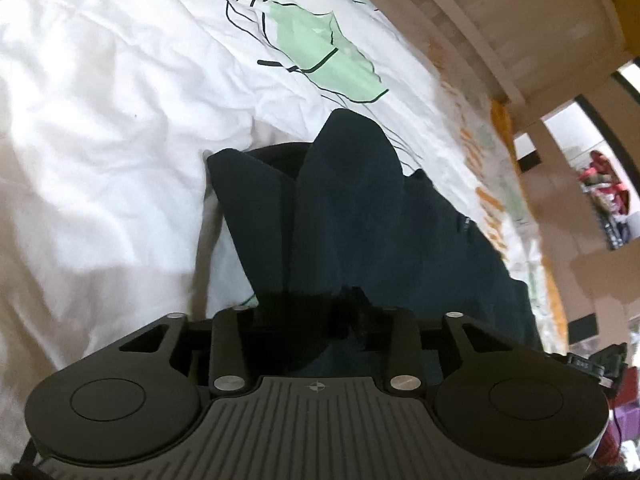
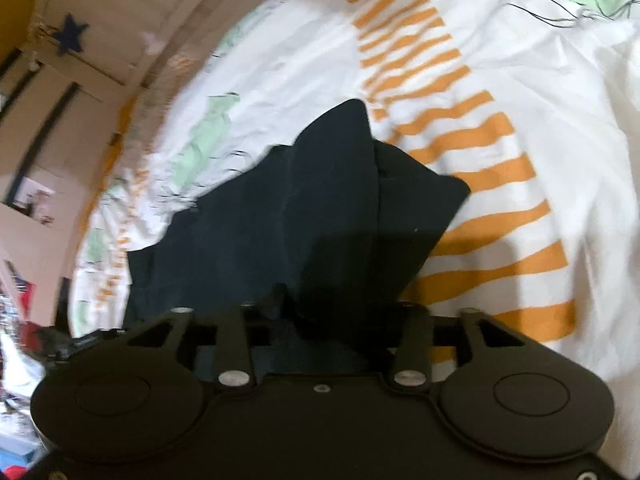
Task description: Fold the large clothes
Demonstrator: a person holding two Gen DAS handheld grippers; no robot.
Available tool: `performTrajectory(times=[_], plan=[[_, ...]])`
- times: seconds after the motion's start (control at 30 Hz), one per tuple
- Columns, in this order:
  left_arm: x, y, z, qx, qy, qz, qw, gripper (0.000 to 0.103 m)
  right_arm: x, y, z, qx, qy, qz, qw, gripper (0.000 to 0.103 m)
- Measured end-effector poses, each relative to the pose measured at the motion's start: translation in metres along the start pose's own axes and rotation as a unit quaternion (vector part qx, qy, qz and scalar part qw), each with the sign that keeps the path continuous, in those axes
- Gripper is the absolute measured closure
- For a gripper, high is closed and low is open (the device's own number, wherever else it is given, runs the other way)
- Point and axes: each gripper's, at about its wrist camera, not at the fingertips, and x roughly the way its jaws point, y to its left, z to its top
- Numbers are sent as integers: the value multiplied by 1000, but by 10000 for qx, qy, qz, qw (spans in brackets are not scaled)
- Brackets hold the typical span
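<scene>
Grippers left (image 1: 316,312) and right (image 2: 320,312) tilt downward, each clamping dark garment (image 1: 360,208) above bedspread (image 1: 100,140).

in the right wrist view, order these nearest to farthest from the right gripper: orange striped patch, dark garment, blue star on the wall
1. The dark garment, bunched right at the right gripper, centre of the view.
2. The orange striped patch of the bed cover, starting just beyond the garment and running up to the right.
3. The blue star, past the bed's edge, upper left on the wall.
</scene>
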Motion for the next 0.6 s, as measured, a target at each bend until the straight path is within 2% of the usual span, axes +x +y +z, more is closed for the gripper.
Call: performTrajectory(times=[0.17, 0.33, 0.43, 0.5, 0.6], plan=[[15, -8, 15, 260, -233, 85, 9994, 57, 9, -5, -2, -37, -252, 140, 9996, 35], [13, -7, 12, 383, -584, 160, 9974, 52, 13, -10, 6, -96, -557, 229, 9981, 29], [8, -7, 11, 531, -842, 361, 9944, 48, 12, -12, 9, -85, -806, 273, 9963, 25], [0, -4, 10, 588, -1003, 487, 9920, 40, 11, -14, 10, -100, -995, 266, 9946, 25], [-9, -6, 8, 774, -1244, 721, 9866, 34, 8, -15, 10, -150, -1198, 164, 9925, 24]])
